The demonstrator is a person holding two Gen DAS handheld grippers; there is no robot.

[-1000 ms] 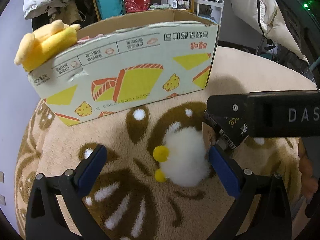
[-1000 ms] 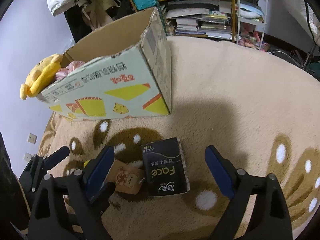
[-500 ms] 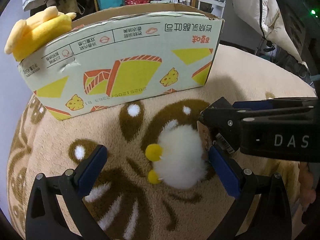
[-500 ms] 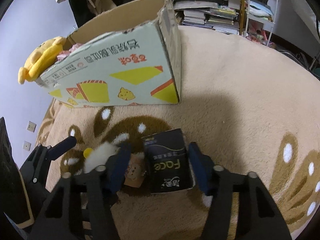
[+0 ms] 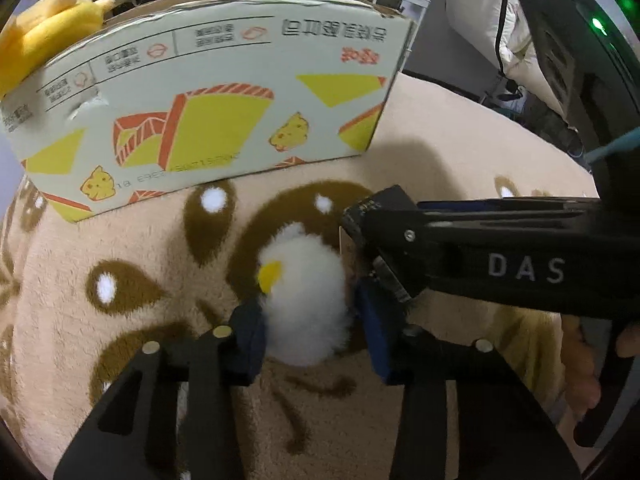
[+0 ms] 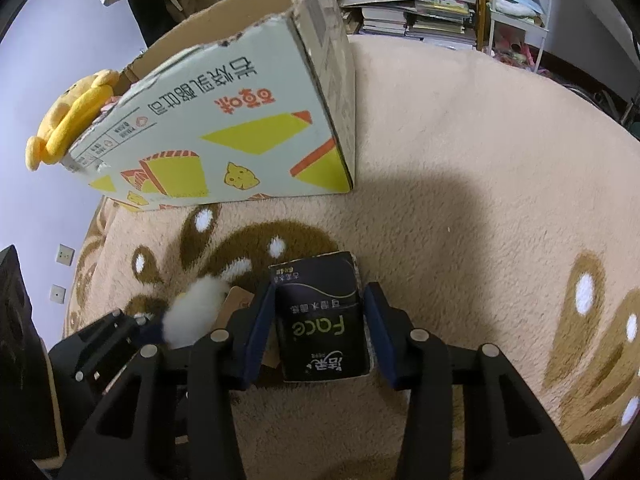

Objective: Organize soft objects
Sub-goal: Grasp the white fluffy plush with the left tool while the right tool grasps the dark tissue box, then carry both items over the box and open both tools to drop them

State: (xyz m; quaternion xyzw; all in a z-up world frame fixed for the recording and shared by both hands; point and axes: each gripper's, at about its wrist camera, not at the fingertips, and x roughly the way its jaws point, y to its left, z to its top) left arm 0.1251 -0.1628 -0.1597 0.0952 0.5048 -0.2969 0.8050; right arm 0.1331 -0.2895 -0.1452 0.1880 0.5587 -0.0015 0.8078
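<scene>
A white fluffy plush with yellow bits (image 5: 304,300) lies on the beige and brown rug (image 5: 460,152). My left gripper (image 5: 310,332) is shut on it, pads pressing both sides; the plush also shows in the right wrist view (image 6: 196,310). My right gripper (image 6: 320,330) is shut on a black "Face" tissue pack (image 6: 324,320) lying on the rug beside the plush. A brown tag (image 6: 236,308) lies between them. The open cardboard box (image 5: 208,100) stands behind, with a yellow plush (image 5: 44,36) on its left corner.
The box (image 6: 224,120) sits at the rug's far left side. Bookshelves (image 6: 420,8) and a white cart (image 6: 516,4) stand beyond the rug (image 6: 480,152). White bedding (image 5: 492,12) hangs at the far right. A wall with sockets (image 6: 64,256) is on the left.
Both grippers moved forward and closed: the left one onto the white plush, the right one onto the black tissue pack.
</scene>
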